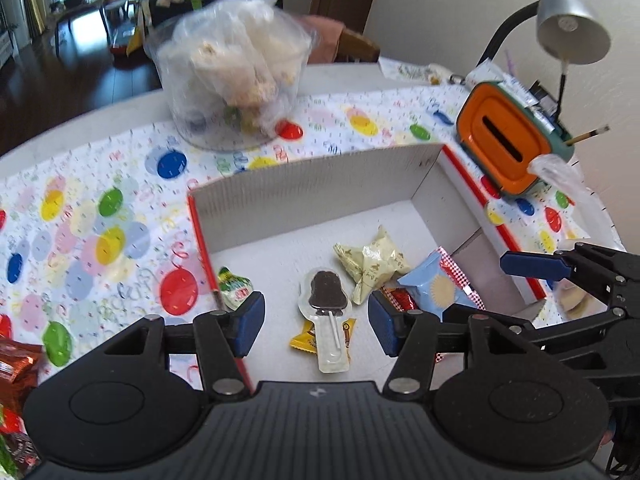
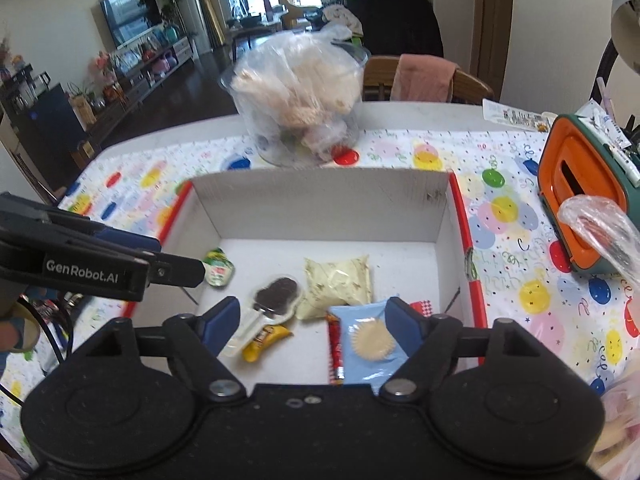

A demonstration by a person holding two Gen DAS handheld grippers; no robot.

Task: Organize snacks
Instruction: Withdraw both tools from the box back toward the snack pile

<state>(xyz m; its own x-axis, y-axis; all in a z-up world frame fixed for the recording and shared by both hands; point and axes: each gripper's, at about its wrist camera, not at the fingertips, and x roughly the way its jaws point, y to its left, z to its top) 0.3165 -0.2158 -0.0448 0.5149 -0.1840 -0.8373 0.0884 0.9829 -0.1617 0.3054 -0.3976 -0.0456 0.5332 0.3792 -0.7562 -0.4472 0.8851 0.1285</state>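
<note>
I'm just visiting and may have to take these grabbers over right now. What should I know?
Left gripper: open, empty, above the box.
Right gripper: open, empty, above the box too.
In the white box: chocolate lollipop, cream packet, blue packet, yellow candy, green packet.
Left: foil-wrapped snacks lie outside the box, on the tablecloth.

desk lamp [image 1: 572,24] far right | orange box [image 1: 506,146] under it | balloon-print cloth [image 1: 100,216] covers worktop [image 2: 420,114] | television [image 2: 130,14] back left
</note>
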